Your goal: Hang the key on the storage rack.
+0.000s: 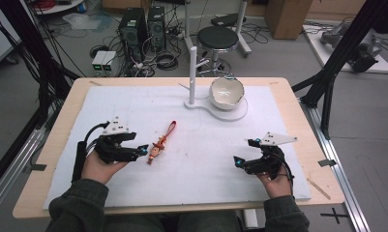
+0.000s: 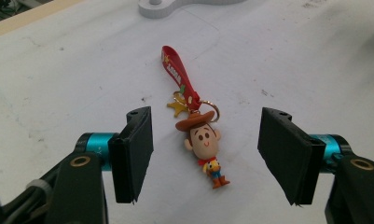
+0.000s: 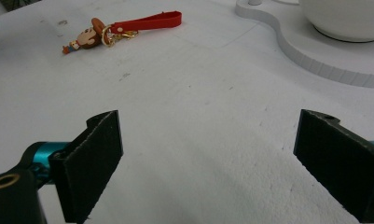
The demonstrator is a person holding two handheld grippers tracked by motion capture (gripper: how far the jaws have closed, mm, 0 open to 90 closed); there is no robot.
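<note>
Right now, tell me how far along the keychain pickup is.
Early stage. Done: the left claw is lined up on the cowboy keychain, jaws open on either side of the figure and not touching it. In hand: nothing; the keychain lies flat on the white mat. Left: closing, lifting and probably moving it toward the white stand or bowl. The right claw is open.

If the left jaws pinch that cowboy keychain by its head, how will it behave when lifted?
The keychain looks small, probably light. Its red strap hangs off a ring, so it will likely dangle and swing. The rounded head may slip between the flat pads.
</note>
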